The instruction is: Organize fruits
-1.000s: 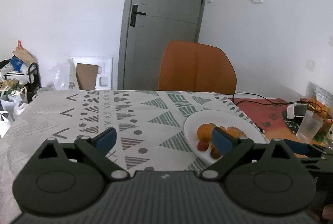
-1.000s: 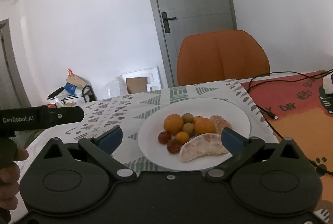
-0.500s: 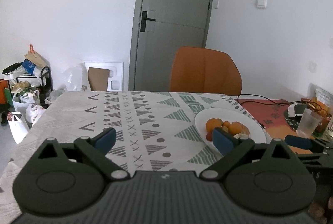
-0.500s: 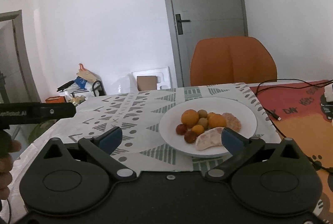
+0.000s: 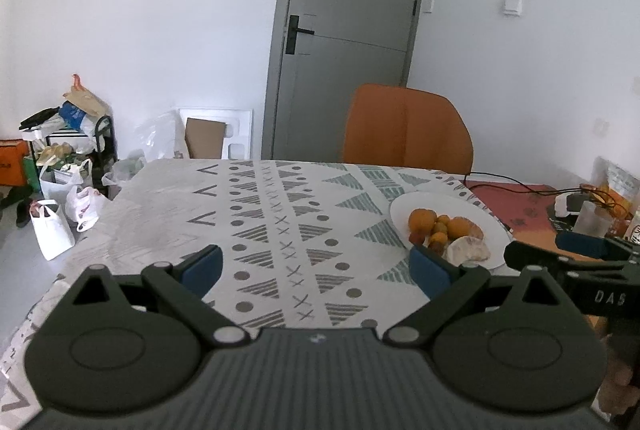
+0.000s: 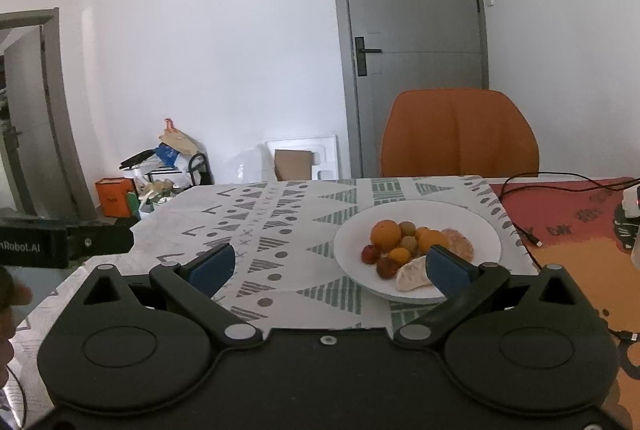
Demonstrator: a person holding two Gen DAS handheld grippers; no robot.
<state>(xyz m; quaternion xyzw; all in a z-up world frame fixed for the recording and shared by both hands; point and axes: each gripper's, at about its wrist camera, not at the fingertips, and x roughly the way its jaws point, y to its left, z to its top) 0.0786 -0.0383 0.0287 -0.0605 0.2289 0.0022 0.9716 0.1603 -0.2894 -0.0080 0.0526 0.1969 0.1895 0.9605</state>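
Observation:
A white plate [image 6: 476, 230] [image 5: 492, 226] stands on the patterned tablecloth and holds several fruits: an orange [image 6: 385, 234], small green-brown and red fruits, and a pale peeled segment [image 6: 412, 274]. My right gripper [image 6: 326, 266] is open and empty, held back from the plate, with its right pad in front of the plate's near edge. My left gripper [image 5: 314, 266] is open and empty over the cloth, left of the plate. The right gripper's fingers [image 5: 580, 244] show at the right edge of the left wrist view.
An orange chair [image 6: 458, 134] stands behind the table. A red-orange mat [image 6: 568, 222] with a black cable [image 6: 520, 226] lies right of the plate. A cup [image 5: 592, 224] and snack bags sit at far right. Bags and boxes clutter the floor at left.
Both grippers have pulled back and away from the plate, which now looks smaller and farther off in both views. Both stay open and empty.

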